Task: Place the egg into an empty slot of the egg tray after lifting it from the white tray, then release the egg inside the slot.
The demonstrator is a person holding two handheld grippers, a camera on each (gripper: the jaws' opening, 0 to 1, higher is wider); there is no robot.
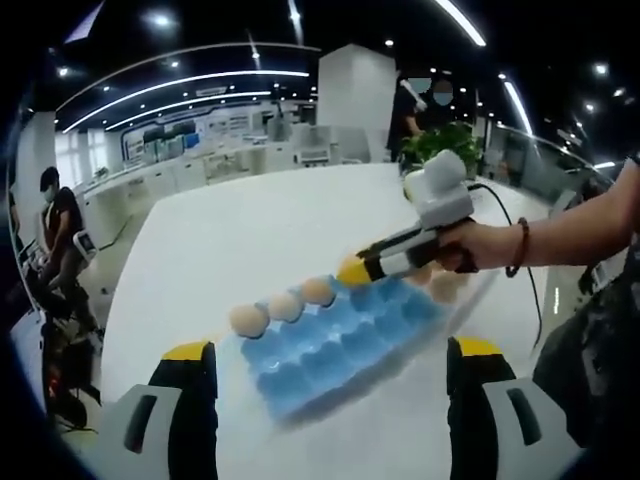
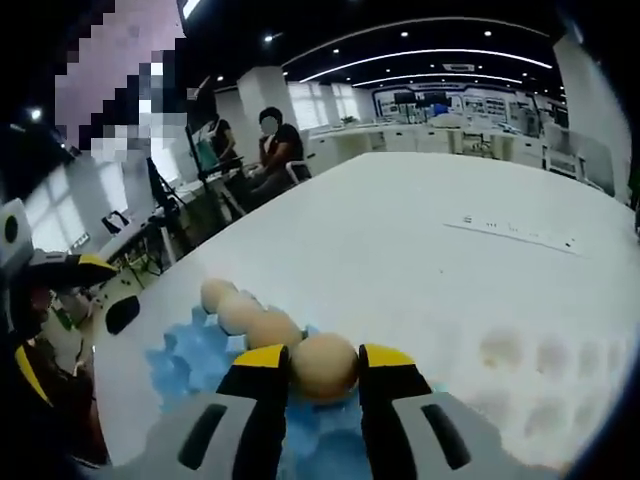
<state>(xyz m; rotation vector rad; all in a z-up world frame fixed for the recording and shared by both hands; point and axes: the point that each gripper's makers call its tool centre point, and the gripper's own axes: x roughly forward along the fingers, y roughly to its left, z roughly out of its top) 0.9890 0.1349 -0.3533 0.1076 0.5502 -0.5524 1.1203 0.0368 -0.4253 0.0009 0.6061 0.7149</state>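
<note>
My right gripper (image 2: 325, 362) is shut on a tan egg (image 2: 323, 372), held just above the blue egg tray (image 2: 195, 362). Three eggs (image 2: 243, 312) sit in a row along one edge of that tray. In the left gripper view the blue egg tray (image 1: 345, 345) lies on the white table, with the three eggs (image 1: 285, 305) along its far edge. There the right gripper (image 1: 385, 262), held by a hand, reaches in from the right over the tray's far corner. My left gripper (image 1: 330, 350) is open with nothing between its jaws, on the near side of the tray.
A white tray (image 2: 545, 385) with several pale eggs lies to the right of the blue one. A power strip (image 2: 515, 232) lies farther out on the table (image 2: 420, 230). People sit and stand at desks beyond the table's edges. A potted plant (image 1: 445, 140) stands at the far end.
</note>
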